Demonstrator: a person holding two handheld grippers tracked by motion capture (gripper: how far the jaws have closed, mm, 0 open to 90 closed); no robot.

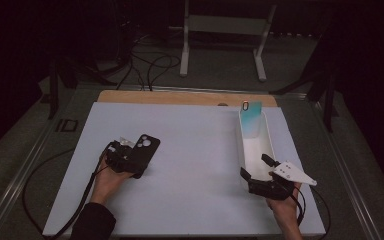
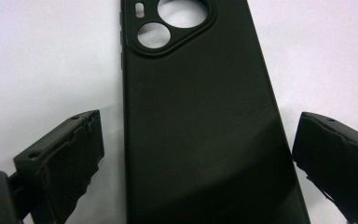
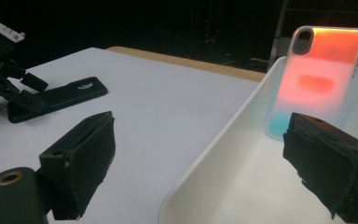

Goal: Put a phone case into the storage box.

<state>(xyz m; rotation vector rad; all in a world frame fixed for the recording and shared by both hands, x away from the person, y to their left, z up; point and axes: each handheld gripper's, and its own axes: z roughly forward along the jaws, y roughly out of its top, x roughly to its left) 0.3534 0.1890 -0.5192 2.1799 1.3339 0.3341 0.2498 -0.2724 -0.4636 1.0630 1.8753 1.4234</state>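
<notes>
Start at your left side. Your left hand-held gripper (image 1: 126, 156) is over the near end of the black phone case (image 1: 143, 150), which lies flat on the white table (image 1: 190, 150), back up, with the camera cut-outs at the far end. In the left gripper view the case (image 2: 205, 121) runs straight away from you between the two jaws. The jaws are spread wide and there is a clear gap on each side, so nothing is grasped. This is the relation that counts: the long axis of the case points along the gripper, and the jaws stand across its short width. I judge that closing the jaws here would pinch it by its two long edges.

Now move to the right. Your right hand-held gripper (image 1: 261, 176) is at the near end of the white tray (image 1: 269, 135), also released, with one jaw outside the tray wall and one over the inside. A second, translucent phone case (image 1: 250, 119) with a colour gradient stands upright against the far end of the tray; in the right gripper view it (image 3: 317, 79) is well ahead of the jaws.

So the left hand is clearly the nearer one to the black case, and the tray is well apart, to its right.
</notes>
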